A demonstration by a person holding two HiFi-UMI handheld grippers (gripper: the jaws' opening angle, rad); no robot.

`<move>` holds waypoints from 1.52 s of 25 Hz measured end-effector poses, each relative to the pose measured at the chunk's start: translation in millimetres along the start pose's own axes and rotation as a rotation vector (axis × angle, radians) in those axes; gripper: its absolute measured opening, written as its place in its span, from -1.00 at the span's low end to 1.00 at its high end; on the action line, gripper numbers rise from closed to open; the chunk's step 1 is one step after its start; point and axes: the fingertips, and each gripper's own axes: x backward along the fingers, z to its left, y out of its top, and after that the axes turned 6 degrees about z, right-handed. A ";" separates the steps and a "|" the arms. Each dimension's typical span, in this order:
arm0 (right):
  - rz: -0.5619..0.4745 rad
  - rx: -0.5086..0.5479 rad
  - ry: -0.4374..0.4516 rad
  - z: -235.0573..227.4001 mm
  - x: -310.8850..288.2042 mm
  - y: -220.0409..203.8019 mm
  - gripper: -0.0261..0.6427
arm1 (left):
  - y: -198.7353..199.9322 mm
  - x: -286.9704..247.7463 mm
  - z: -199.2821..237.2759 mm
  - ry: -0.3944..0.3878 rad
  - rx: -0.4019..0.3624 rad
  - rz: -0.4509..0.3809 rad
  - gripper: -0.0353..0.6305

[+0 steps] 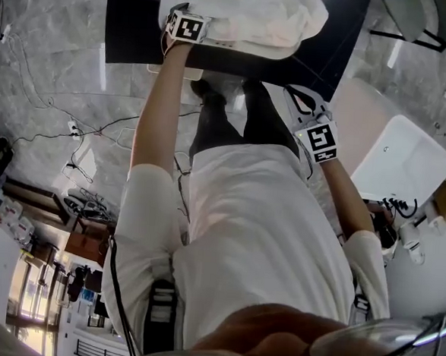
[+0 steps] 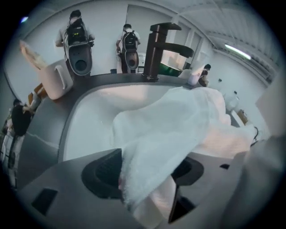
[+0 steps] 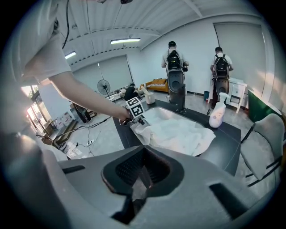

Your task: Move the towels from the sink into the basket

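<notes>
**Closing on the towels at the sink**

Just now the left gripper has its jaws standing wide, with a fold of the white towels lying loose between them, not pinched; the heap sprawls over the sink rim, below the tap; push deeper so the pads catch several layers before closing; the right gripper hangs back, jaws together and empty; bring it in for trailing corners.

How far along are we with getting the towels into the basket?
Done: nothing yet by the look of it; the heap of white towels lies in the white sink. In hand: the left gripper stands open around one towel edge, not clamped; the right gripper is shut, empty, clear of the towels. Remaining: grip, lift and carry every towel; I cannot pick out the basket.
</notes>
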 end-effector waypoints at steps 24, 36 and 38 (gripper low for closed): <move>-0.056 0.051 -0.023 12.7 23.5 20.7 -0.93 | 48.6 207.8 6.3 0.060 0.286 -0.461 -0.82; -0.151 0.170 -0.040 33.4 56.3 81.3 -0.93 | 80.8 459.4 -11.3 0.069 0.285 -0.885 -0.82; -0.166 0.188 -0.043 36.1 57.4 89.6 -0.93 | 79.9 502.3 -12.3 0.071 0.274 -0.950 -0.82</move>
